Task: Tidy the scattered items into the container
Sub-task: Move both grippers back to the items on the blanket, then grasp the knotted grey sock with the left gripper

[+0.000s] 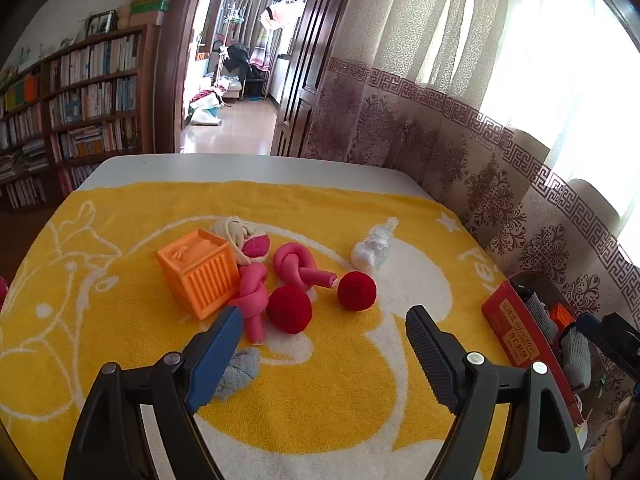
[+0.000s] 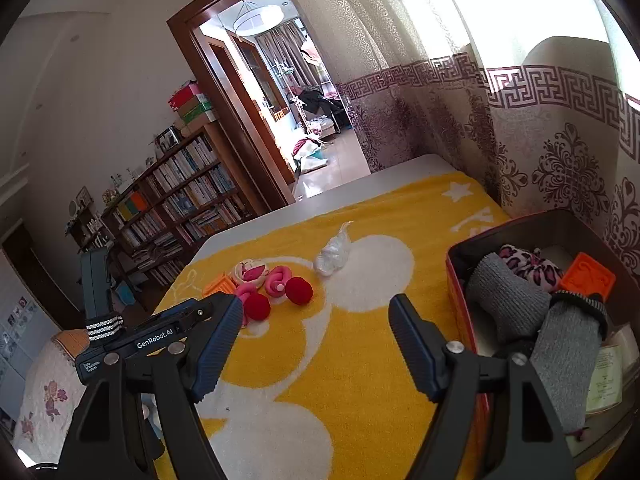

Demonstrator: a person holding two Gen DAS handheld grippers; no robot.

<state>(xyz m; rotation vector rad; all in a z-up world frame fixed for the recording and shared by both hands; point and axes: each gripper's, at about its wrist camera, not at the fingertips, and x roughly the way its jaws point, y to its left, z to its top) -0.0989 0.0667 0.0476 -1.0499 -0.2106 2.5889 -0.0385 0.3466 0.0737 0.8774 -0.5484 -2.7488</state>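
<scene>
On the yellow towel [image 1: 340,392] lies a cluster: an orange ribbed cube [image 1: 200,270], two pink knotted tubes [image 1: 252,296] [image 1: 298,266], two red pom-pom balls [image 1: 289,309] [image 1: 357,291], a cream and pink cloth bundle [image 1: 244,236] and a crumpled clear bag [image 1: 374,246]. My left gripper [image 1: 326,314] hangs open just short of the balls, nothing between its fingers. A grey-blue rag [image 1: 240,372] lies under its left finger. The red container [image 2: 456,280] at the right holds grey socks [image 2: 508,300], a leopard-print cloth [image 2: 528,268] and another orange cube [image 2: 588,278]. My right gripper [image 2: 318,304] is open and empty, left of the container.
The white table edge [image 1: 240,168] runs along the far side of the towel. Patterned curtains [image 1: 480,168] hang close behind the container on the right. A bookshelf [image 1: 80,100] and a doorway [image 1: 240,80] lie beyond the table. The left gripper's body [image 2: 152,340] sits low at the left of the right wrist view.
</scene>
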